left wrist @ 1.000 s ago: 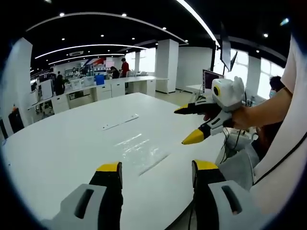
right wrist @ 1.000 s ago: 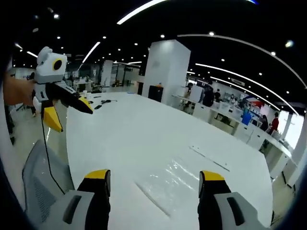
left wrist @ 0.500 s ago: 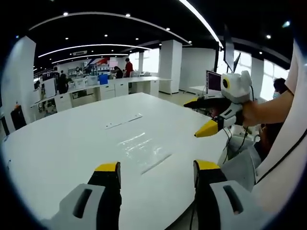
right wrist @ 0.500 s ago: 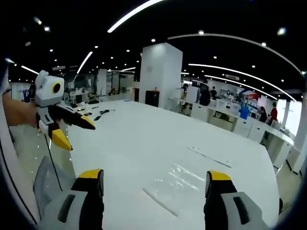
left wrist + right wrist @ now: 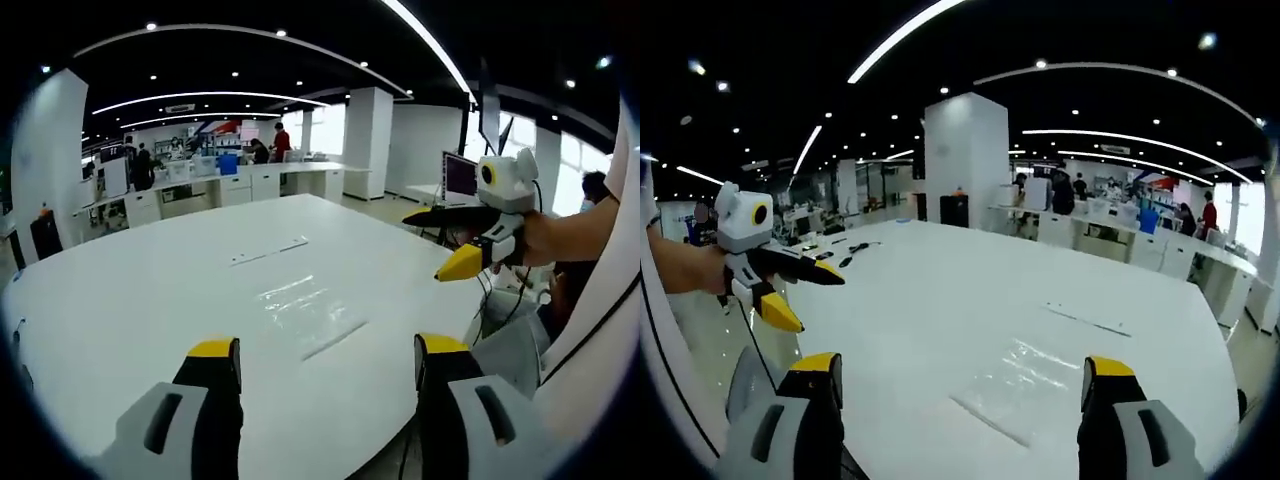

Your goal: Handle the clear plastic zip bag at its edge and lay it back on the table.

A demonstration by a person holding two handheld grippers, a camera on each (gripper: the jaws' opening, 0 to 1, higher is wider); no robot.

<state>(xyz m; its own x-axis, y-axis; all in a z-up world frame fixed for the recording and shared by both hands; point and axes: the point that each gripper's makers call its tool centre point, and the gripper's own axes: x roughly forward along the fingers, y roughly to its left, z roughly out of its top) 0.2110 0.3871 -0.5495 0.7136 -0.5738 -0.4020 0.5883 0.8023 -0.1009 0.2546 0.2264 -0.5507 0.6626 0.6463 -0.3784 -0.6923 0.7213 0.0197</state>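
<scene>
A clear plastic zip bag (image 5: 308, 312) lies flat on the white table (image 5: 130, 300), its zip strip toward the near edge. My left gripper (image 5: 325, 352) is open, held back from the bag above the table's near edge. The right gripper (image 5: 452, 243) comes in from the right of the left gripper view, open, off the table's edge. In the right gripper view the bag (image 5: 1025, 382) lies ahead between my right gripper's (image 5: 962, 368) open jaws, and the left gripper (image 5: 800, 296) shows at the left, open.
A thin clear strip (image 5: 268, 251) lies on the table beyond the bag. A grey chair (image 5: 510, 350) stands by the table's near edge. White pillars (image 5: 962, 160), desks and people stand far off. Cables (image 5: 852, 252) lie at the table's far end.
Both grippers have drawn back and apart from the bag. In the left gripper view the right gripper has moved rightward, off the table. The bag lies unmoved.
</scene>
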